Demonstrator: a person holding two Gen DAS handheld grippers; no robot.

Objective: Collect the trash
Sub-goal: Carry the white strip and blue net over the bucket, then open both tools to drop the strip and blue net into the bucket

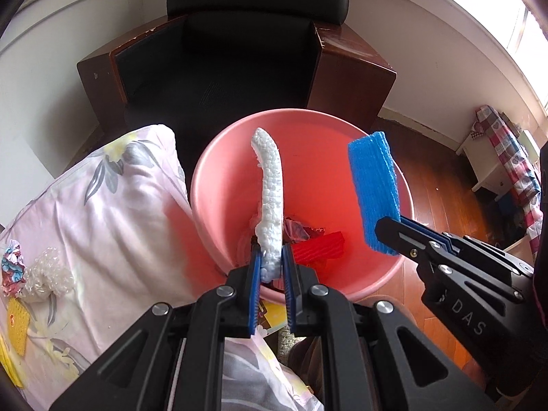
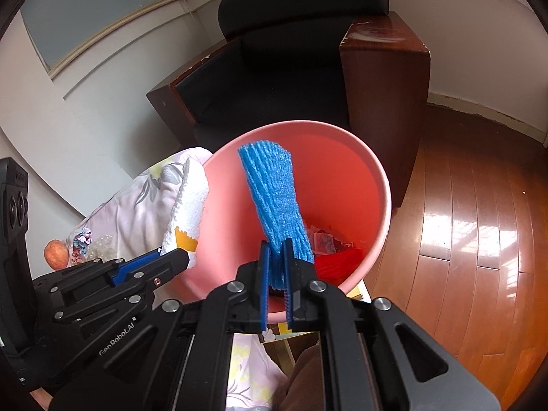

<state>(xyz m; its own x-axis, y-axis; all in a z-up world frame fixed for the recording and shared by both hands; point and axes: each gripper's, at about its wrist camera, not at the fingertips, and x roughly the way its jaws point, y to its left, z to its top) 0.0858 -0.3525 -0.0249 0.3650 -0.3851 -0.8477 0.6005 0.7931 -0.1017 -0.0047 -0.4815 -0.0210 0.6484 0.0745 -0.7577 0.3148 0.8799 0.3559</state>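
A pink bin stands on the floor between a bed and an armchair, with red and crumpled trash at its bottom. My left gripper is shut on a curved white foam strip, which stands up over the bin's near left side. To the right, my right gripper is shut on a folded blue foam net, held over the bin's opening.
A floral quilt lies left of the bin with bubble wrap, a wrapper, yellow items and an orange fruit. Behind the bin stands a black and brown armchair. Wooden floor lies to the right.
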